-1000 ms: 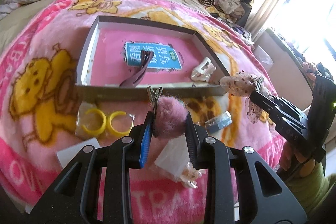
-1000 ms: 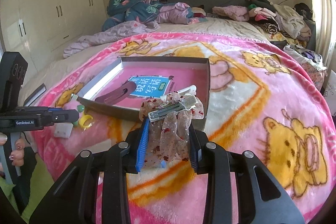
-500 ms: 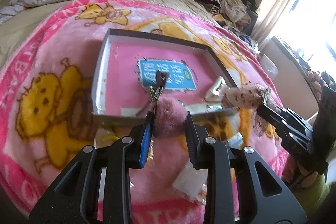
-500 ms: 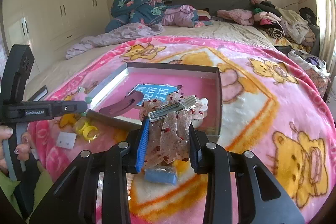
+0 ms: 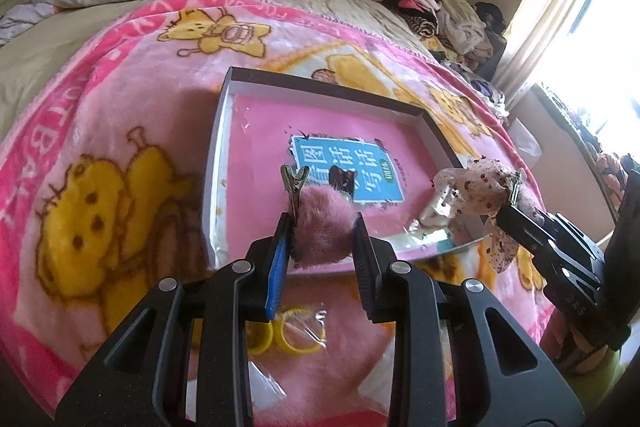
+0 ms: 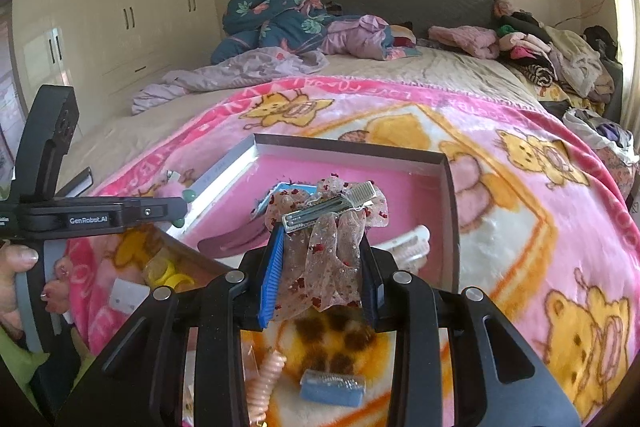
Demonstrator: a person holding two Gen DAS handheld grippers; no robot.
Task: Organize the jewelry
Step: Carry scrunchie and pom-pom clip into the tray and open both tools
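The pink pom-pom hair clip (image 5: 322, 227) sits between the pads of my left tool (image 5: 320, 227), which is closed on its fluffy ball; its metal alligator clip (image 5: 294, 187) sticks out toward 12 o'clock, over the near edge of the shallow box (image 5: 320, 87). My right tool (image 6: 322, 259) is pressed on the sheer bow hair clip (image 6: 332, 251) with small red dots; the silver clip bar (image 6: 320, 213) lies across the top of the bow. In the left wrist view this bow (image 5: 480, 187) appears at 3 o'clock, above the right corner of the box.

The box lies on the pink cartoon blanket (image 5: 120, 147) on the bed. Its bottom is pink with a blue label with white characters (image 5: 348, 171). Inside the box, in the right wrist view, a dark mauve hair clip (image 6: 232, 241) rests at 9 o'clock of my right tool, and a white claw clip (image 6: 408, 245) rests at 3 o'clock, near the right wall.

Outside the box, on the blanket, two yellow rings in clear wrap (image 5: 288, 335) lie below my left tool. A peach spiral hair tie (image 6: 266, 379) and a small blue comb clip (image 6: 332, 389) lie below my right tool. A hand (image 6: 20, 267) with painted nails holds the left tool's handle at 9 o'clock.
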